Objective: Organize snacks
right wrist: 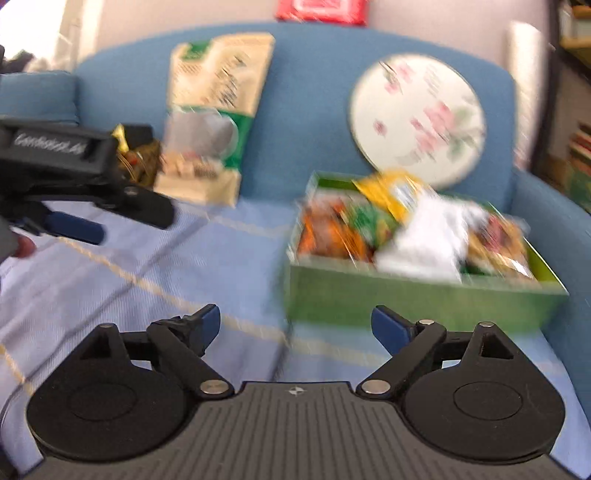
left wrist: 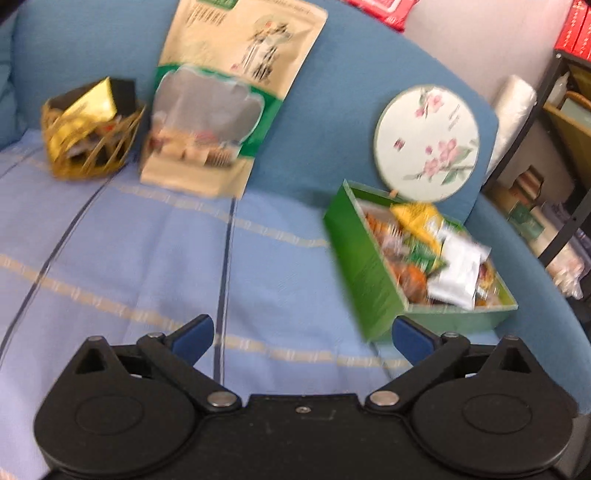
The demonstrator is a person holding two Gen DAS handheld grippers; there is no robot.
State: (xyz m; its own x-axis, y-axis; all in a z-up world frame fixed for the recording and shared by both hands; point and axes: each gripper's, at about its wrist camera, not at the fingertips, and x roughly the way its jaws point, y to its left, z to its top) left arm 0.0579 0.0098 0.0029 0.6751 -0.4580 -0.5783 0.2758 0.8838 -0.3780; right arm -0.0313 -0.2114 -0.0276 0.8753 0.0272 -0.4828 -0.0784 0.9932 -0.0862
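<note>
We note the open green box (left wrist: 369, 266), heaped with mixed snack packets (left wrist: 443, 254), lying flat at the sofa seat's right end, against the backrest.

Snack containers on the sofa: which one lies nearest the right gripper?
The green box, heaped with packets, just ahead of the right gripper; the gold wire basket sits far off.

We're in a home living room: a blue sofa (left wrist: 351, 92) under a striped light-blue throw (left wrist: 129, 258), red boxes (left wrist: 574, 29) stacked on a dark shelving rack (left wrist: 554, 122) just right of the sofa's arm.
</note>
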